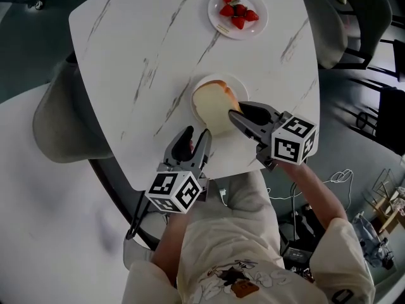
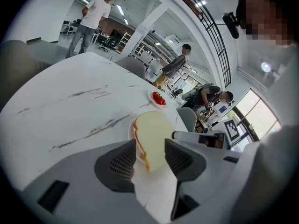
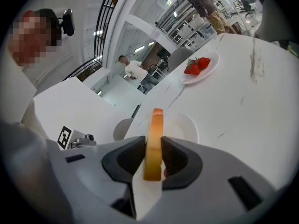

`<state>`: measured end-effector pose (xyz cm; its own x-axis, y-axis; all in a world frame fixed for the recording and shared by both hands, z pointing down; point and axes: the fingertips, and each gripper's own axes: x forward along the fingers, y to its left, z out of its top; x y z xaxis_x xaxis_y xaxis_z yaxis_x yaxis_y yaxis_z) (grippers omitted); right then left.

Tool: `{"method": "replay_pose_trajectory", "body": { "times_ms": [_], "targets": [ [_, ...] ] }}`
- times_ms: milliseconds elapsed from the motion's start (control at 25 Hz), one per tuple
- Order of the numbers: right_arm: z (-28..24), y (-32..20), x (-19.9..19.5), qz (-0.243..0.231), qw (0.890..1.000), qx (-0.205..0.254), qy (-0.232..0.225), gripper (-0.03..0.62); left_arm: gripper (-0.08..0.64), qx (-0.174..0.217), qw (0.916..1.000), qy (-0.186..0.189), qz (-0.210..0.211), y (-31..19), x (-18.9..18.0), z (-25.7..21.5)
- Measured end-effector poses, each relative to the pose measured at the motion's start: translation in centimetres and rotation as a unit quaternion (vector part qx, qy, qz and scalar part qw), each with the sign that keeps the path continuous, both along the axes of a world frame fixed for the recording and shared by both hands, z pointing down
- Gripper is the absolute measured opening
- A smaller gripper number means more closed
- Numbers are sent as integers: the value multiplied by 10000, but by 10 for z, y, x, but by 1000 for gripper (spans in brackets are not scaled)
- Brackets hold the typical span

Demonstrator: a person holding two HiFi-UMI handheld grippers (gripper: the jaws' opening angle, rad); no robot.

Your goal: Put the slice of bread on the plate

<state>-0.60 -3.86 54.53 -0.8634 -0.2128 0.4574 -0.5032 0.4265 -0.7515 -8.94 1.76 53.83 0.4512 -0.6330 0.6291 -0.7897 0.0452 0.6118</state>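
Head view, left to right: a grey chair (image 1: 63, 125) tucked at the counter's left edge; the white, grey-veined counter (image 1: 145, 49); the left gripper (image 1: 197, 132) at the near edge of the counter, its marker cube toward the person, pointing up the picture toward the bread. In the left gripper view its 2 jaws stand well apart with nothing pressed between the pads; the slice shows through the gap, just beyond the tips, and contact with it cannot be told. At centre, the slice of bread (image 1: 214, 106), pale face up and tilted, lies over the near half of the small white plate (image 1: 235, 81); only the plate's far rim shows past it, and whether the slice's lower edge touches the plate cannot be told. To its right, the right gripper (image 1: 235, 110) reaches in from the lower right and grips the slice at its right-hand crust. In the right gripper view the slice stands edge-on between the 2 dark pads, both pressed against its faces, the jaws about half closed, with the plate on the counter directly beyond. Further up and right, well apart from the first plate, a second plate (image 1: 214, 8) carries several red strawberries (image 1: 238, 12); a second grey chair (image 1: 342, 18) stands at the counter's right corner.
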Motion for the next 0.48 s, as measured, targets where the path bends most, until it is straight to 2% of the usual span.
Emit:
{"method": "replay_pose_trajectory", "body": {
  "times_ms": [160,280,480],
  "targets": [
    [3,0,3,42,9997,102,211,94,195,-50,10000,11,78,1,5,2],
    [3,-2,2,-3,9984,360,436,95,195,-20,10000,-4,73,-1,6,1],
    [9,-8,10,-16,9911,796,1064,121,195,-48,9999,-19,124,2,6,3]
  ]
}}
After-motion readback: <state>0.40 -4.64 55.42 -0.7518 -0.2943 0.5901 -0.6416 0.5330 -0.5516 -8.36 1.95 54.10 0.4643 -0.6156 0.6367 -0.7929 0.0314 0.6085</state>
